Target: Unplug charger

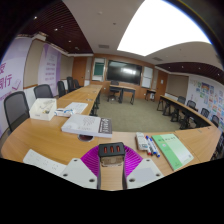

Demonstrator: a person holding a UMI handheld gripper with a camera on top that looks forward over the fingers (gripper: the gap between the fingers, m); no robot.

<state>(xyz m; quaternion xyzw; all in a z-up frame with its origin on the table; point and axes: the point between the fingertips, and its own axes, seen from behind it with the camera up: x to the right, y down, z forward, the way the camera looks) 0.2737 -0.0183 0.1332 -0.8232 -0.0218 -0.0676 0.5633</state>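
My 2 fingers (pixel 112 172) stand apart, their purple pads (pixel 97 157) flanking a small black boxy charger (pixel 111 151) that sits between them on the curved wooden table (pixel 40 140). Whether they press it, I cannot tell. Just right lies a green booklet (pixel 173 150).

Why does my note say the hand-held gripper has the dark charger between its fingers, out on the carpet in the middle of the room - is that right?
Partly right. The gripper view shows the dark charger between the fingers of the hand-held gripper, but it sits on the wooden table, not on the carpet. The carpet lies beyond the table, further into the room.
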